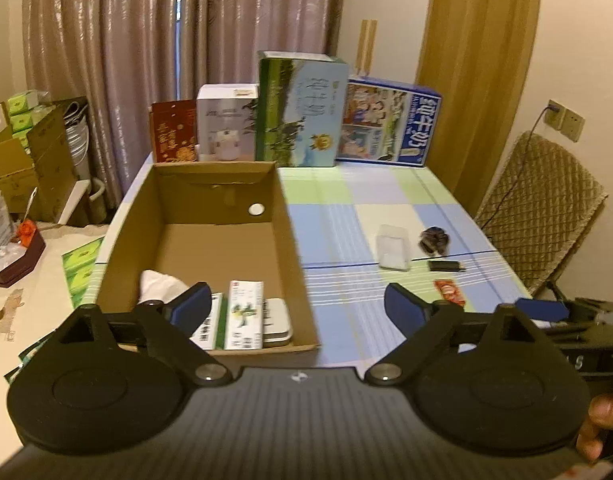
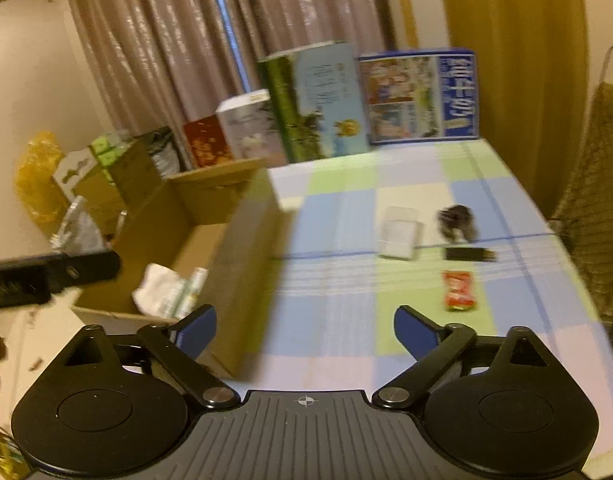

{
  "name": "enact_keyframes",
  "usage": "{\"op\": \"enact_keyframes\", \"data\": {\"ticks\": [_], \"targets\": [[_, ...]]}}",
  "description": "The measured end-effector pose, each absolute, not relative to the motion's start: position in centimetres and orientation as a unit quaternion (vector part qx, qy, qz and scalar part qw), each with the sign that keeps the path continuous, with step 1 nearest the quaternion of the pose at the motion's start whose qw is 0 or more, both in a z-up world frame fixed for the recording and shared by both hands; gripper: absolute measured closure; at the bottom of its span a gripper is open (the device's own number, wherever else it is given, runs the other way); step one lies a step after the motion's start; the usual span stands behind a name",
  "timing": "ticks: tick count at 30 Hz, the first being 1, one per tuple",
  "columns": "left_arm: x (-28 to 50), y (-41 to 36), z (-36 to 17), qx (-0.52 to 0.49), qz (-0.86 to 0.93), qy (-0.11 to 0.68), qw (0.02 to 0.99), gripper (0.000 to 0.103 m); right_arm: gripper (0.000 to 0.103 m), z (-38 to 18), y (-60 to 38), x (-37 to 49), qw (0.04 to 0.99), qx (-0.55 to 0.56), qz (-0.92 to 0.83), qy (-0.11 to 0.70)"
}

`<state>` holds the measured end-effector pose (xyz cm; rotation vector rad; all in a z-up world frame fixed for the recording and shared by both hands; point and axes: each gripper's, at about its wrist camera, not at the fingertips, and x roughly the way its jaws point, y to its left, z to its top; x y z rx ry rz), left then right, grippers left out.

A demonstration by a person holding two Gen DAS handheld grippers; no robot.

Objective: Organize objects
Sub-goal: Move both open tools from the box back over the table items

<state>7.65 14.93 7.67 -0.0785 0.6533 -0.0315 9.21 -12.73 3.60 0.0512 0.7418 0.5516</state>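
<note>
The left gripper (image 1: 298, 308) hangs with its jaws spread wide and nothing between them, above the near edge of the open cardboard box (image 1: 294, 240) on the checked tablecloth (image 1: 346, 220). Inside the box lie a crumpled white tissue (image 1: 158, 284), 2 white-and-green cartons (image 1: 244, 314) and a flat silver tin (image 1: 276, 320). The right gripper (image 2: 304, 330) is also wide apart and empty, over the cloth just right of the box. Still on the table, well apart from the box: a clear plastic packet (image 1: 393, 248), a dark hair clip (image 1: 434, 240), a small black stick (image 1: 446, 267) and a red sweet wrapper (image 2: 459, 291)
</note>
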Motion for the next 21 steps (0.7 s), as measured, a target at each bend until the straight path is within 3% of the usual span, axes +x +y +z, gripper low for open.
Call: {"op": "enact_keyframes", "data": {"ticks": [5, 21], "targets": [[7.7, 12.2, 7.5, -0.03, -0.035, 0.314, 0.948, 0.001, 0.004, 2.6, -16.8, 8.9, 0.904, 0.021, 0.229, 0.361], [11.9, 3.9, 4.6, -0.006, -0.077, 0.33, 0.941, 0.001, 0.002, 0.1, -24.2, 12.3, 0.917, 0.025, 0.166, 0.363]]}}
